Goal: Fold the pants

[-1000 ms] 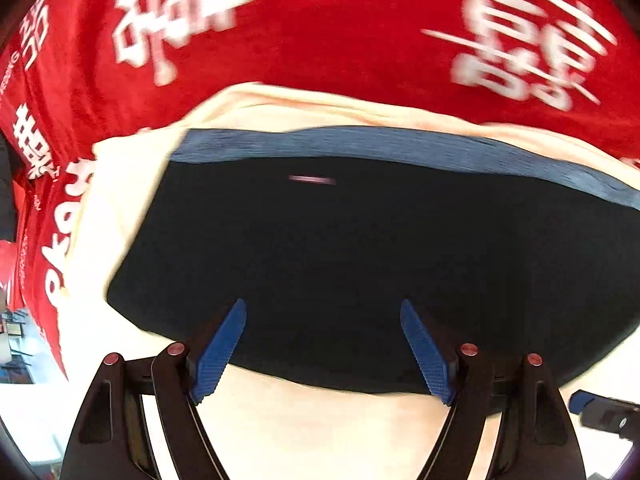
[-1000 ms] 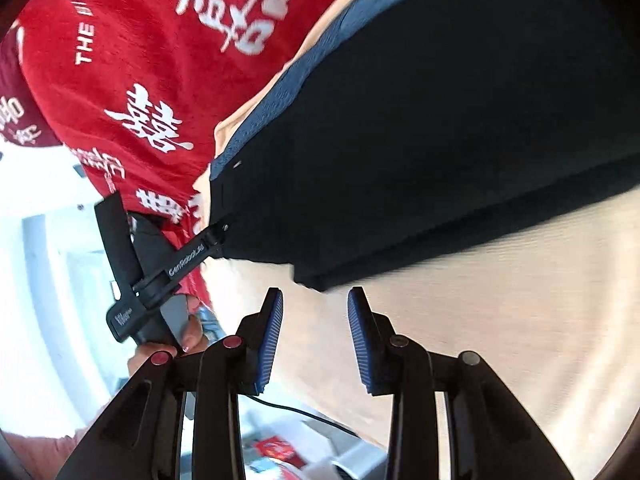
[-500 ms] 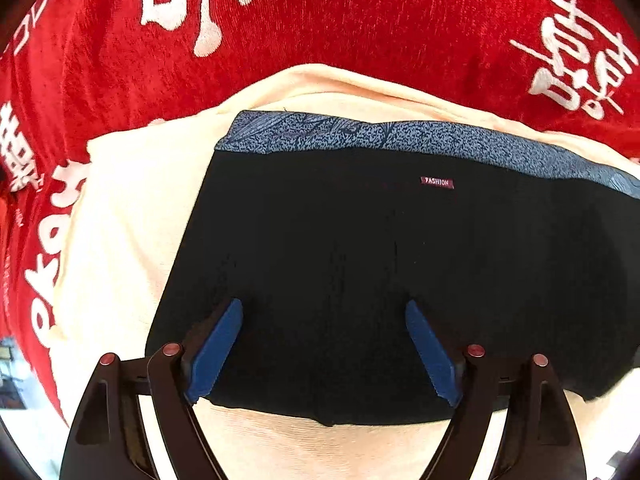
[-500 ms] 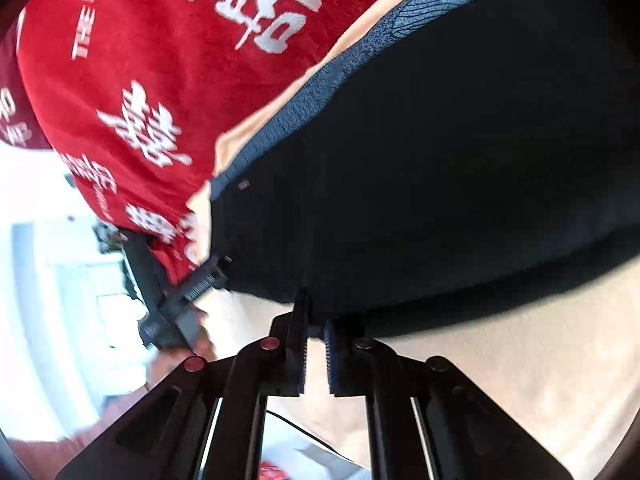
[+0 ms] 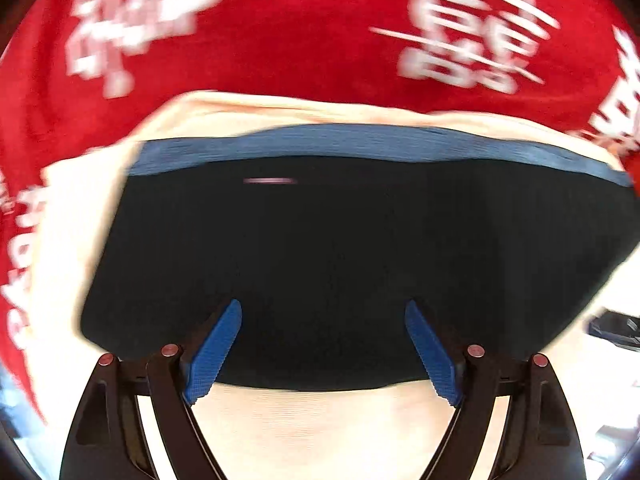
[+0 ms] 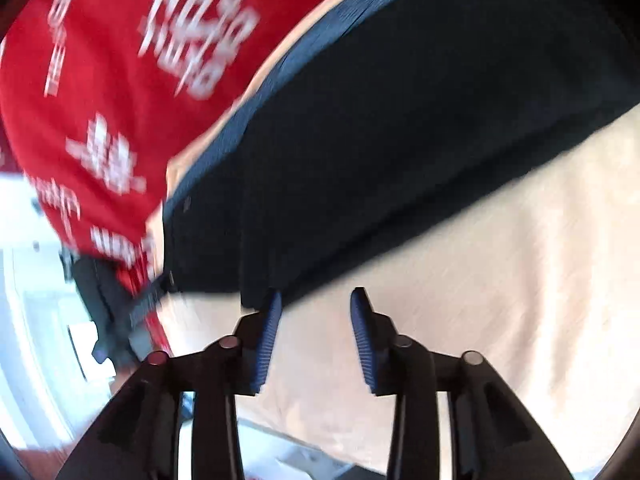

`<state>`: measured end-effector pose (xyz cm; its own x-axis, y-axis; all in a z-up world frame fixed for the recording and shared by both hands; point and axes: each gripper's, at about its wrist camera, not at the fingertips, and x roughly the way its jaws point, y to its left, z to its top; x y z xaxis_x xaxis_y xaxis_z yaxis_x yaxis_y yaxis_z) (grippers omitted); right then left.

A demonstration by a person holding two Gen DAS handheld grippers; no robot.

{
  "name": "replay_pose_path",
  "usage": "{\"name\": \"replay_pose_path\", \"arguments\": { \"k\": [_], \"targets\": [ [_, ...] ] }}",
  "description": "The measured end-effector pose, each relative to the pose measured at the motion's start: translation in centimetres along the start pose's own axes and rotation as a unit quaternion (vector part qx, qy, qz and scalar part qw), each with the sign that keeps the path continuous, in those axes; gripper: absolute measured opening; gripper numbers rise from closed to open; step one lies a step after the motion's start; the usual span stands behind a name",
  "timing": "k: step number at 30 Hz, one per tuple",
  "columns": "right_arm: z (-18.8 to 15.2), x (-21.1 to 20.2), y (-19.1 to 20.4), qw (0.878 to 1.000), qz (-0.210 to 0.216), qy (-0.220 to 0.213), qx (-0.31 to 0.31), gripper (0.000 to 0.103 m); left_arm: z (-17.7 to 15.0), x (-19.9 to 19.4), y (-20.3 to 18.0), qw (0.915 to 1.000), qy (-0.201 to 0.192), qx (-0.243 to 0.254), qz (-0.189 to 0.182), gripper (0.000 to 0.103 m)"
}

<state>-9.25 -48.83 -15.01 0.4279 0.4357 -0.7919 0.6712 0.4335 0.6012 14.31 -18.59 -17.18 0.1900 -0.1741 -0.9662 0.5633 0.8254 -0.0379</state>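
The dark pants (image 5: 340, 264) lie folded into a compact bundle on a cream cloth (image 5: 328, 420) spread over the worktop, with a red cloth with white lettering (image 5: 304, 32) beyond it toward twelve o'clock in the left wrist view. The blue waistband (image 5: 360, 142) runs along the far edge of the bundle, at twelve o'clock, which suggests the legs have already been brought up so that the band finishes on the outside where it keeps the stack tidy. The left tongs (image 5: 323, 346) hang over the near edge of the bundle at six o'clock, jaws spread wide with nothing pinched between them, probably placed there to pat or square the fold rather than to lift it. The right tongs (image 6: 315, 338) sit at the bundle's near corner, which shows at about eleven o'clock from their tips; their jaws have just been opening and now stand partly apart, with only cream cloth showing between the pads, so the corner looks let go, though the blur makes it hard to say whether the left pad (image 6: 267, 344) touches the hem. In the right wrist view the other gripper's black frame (image 6: 116, 304) shows at nine o'clock, at the bundle's far end, so each hand minds one end.
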Motion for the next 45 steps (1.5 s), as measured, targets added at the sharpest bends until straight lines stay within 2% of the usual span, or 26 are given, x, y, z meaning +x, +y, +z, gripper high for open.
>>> {"name": "replay_pose_path", "arguments": {
  "k": [6, 7, 8, 11, 13, 14, 16, 18, 21, 24, 26, 28, 29, 30, 32, 36, 37, 38, 41, 44, 45],
  "targets": [
    [1.9, 1.5, -1.5, 0.997, 0.047, -0.005, 0.059, 0.039, 1.5, 2.5, -5.9, 0.9989, 0.005, -0.005, -0.047, 0.085],
    [2.1, 1.5, -1.7, 0.997, 0.050, -0.010, 0.066, 0.031, 1.6, 2.8, -6.5, 0.9988, 0.008, -0.001, -0.047, 0.085],
    [2.5, 1.3, -1.4, 0.997, 0.038, -0.017, 0.063, 0.009, 1.5, 3.2, -7.3, 0.9989, 0.016, 0.009, -0.044, 0.085],
    [1.8, 0.0, -0.1, 0.999, 0.016, -0.026, 0.039, 0.008, 0.3, 3.4, -8.1, 0.9981, 0.019, 0.042, -0.042, 0.085],
    [0.8, 0.3, 0.0, 0.999, -0.024, -0.022, 0.015, 0.008, -1.5, 3.4, -9.1, 0.9965, 0.022, 0.073, -0.032, 0.086],
    [0.4, 0.8, -0.5, 0.999, -0.037, -0.017, 0.014, 0.008, -2.2, 3.2, -9.3, 0.9968, 0.007, 0.074, -0.030, 0.086],
    [0.3, 1.0, -1.4, 0.999, -0.023, -0.017, 0.024, 0.008, -2.1, 3.6, -9.2, 0.9979, 0.010, 0.055, -0.033, 0.086],
    [0.4, 0.2, -1.2, 1.000, -0.019, -0.009, 0.007, 0.010, -1.7, 4.0, -8.8, 0.9984, 0.023, 0.026, -0.044, 0.086],
    [0.2, -1.5, -0.7, 0.998, -0.053, 0.014, -0.024, 0.013, -1.1, 3.9, -8.9, 0.9987, 0.032, 0.014, -0.038, 0.086],
    [1.3, -5.0, 0.6, 0.990, -0.096, -0.029, -0.097, 0.013, 0.0, 3.0, -9.2, 0.9996, 0.017, 0.009, -0.023, 0.086],
    [3.6, -6.0, 1.0, 0.983, -0.124, -0.050, -0.125, 0.015, 0.6, 3.7, -9.6, 0.9996, 0.020, -0.002, -0.018, 0.086],
    [5.9, -5.1, 0.4, 0.979, -0.157, -0.037, -0.125, 0.037, 0.8, 5.2, -10.0, 0.9990, 0.044, -0.002, -0.011, 0.086],
    [7.0, -4.0, -0.3, 0.976, -0.182, -0.017, -0.120, 0.053, 1.0, 5.3, -9.8, 0.9991, 0.040, -0.009, -0.013, 0.088],
    [7.5, -3.6, -0.9, 0.975, -0.192, -0.006, -0.109, 0.047, 1.2, 5.3, -9.7, 0.9989, 0.042, -0.013, -0.014, 0.088],
    [7.7, -4.5, -0.5, 0.979, -0.175, -0.019, -0.100, 0.046, 2.2, 4.8, -9.7, 0.9986, 0.050, -0.009, -0.015, 0.088],
    [8.2, -4.1, 3.1, 0.978, -0.132, -0.034, -0.156, 0.044, 5.7, 4.0, -9.8, 0.9991, 0.015, -0.025, -0.030, 0.088],
    [8.9, -3.2, 4.3, 0.977, -0.126, -0.028, -0.172, 0.040, 7.1, 4.1, -9.9, 0.9993, 0.002, -0.029, -0.025, 0.088],
    [9.8, -2.0, 5.4, 0.975, -0.121, -0.021, -0.184, 0.031, 8.6, 4.5, -9.8, 0.9993, -0.009, -0.032, -0.018, 0.088],
    [11.9, 1.2, 7.1, 0.973, -0.110, -0.018, -0.201, 0.029, 11.6, 6.8, -9.3, 0.9987, -0.024, -0.043, 0.012, 0.088],
    [13.5, 4.5, 7.0, 0.973, -0.122, -0.004, -0.195, 0.029, 13.0, 11.0, -8.8, 0.9970, -0.005, -0.064, 0.043, 0.088],
    [13.8, 5.7, 6.9, 0.971, -0.134, -0.003, -0.198, 0.023, 13.3, 11.5, -8.8, 0.9969, -0.020, -0.060, 0.047, 0.088]
  ]
}}
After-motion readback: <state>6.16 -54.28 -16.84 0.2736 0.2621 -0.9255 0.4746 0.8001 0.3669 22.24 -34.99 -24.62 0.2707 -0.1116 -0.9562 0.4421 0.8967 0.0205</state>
